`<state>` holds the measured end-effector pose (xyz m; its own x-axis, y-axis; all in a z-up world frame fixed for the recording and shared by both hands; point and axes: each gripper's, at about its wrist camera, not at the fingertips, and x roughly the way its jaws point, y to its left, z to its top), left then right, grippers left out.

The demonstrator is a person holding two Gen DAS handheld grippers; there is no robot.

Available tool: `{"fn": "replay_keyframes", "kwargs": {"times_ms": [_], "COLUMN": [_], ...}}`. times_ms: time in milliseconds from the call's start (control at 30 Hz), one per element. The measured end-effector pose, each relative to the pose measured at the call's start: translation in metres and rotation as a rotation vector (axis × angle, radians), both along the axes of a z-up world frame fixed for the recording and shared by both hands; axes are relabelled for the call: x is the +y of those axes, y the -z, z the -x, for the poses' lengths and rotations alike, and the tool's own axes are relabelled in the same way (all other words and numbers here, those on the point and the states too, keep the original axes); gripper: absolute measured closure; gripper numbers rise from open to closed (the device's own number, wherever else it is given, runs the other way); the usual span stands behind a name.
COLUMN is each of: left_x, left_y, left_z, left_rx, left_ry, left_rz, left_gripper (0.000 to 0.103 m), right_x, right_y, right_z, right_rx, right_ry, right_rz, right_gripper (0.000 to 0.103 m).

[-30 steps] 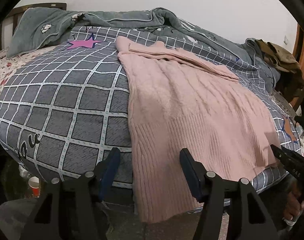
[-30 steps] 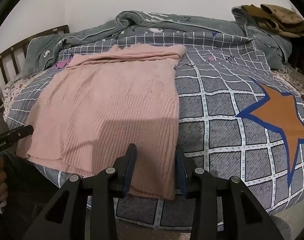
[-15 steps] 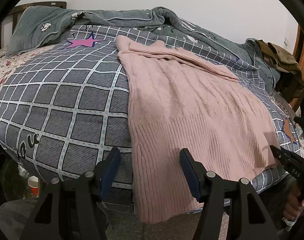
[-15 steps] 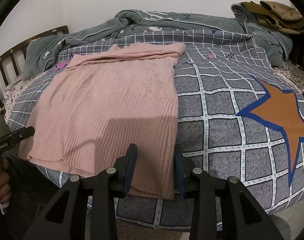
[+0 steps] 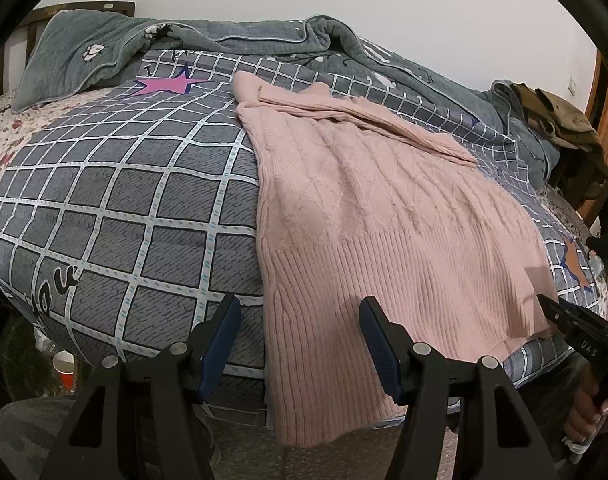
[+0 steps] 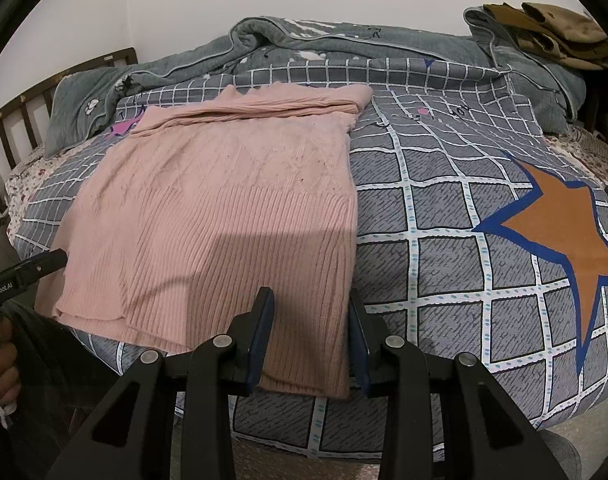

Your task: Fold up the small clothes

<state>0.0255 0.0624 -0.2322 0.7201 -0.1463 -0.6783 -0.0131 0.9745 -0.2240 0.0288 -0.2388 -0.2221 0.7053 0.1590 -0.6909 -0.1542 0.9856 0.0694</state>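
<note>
One pink sweater [image 5: 384, 240], cable-knit above and ribbed toward the hem, is lying flat on the grey checked quilt [image 5: 123, 208], its hem draping over the bed's near edge. Two grippers are hovering at that hem: the left gripper [image 5: 299, 344] is gaping wide and empty, the right gripper [image 6: 310, 336] is standing narrower, straddling the ribbed corner without pinching it.

We see a pink sweater [image 5: 384, 232] of matt ribbed and cable knit, a checked duvet [image 5: 123, 200] of smooth printed cloth, and a fleecy grey blanket [image 6: 344, 40].
</note>
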Motion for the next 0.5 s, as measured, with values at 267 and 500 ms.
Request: {"fn": "replay_keyframes", "kwargs": {"times_ms": [267,500], "left_x": [0.002,0.0047], "left_y": [-0.0008,0.0006], "left_z": [0.0002,0.0019], "left_rx": [-0.002,-0.002], "left_ry": [0.005,0.016], "left_rz": [0.029,0.082], "left_gripper": [0.044,0.069], "right_x": [0.0001,-0.002], "right_y": [0.0001,0.0004], "right_z": [-0.0002,-0.0012], "right_rx": [0.001,0.008], "right_ry": [0.0,0.004], "right_rz": [0.0,-0.023], "right_gripper": [0.068,0.067]}}
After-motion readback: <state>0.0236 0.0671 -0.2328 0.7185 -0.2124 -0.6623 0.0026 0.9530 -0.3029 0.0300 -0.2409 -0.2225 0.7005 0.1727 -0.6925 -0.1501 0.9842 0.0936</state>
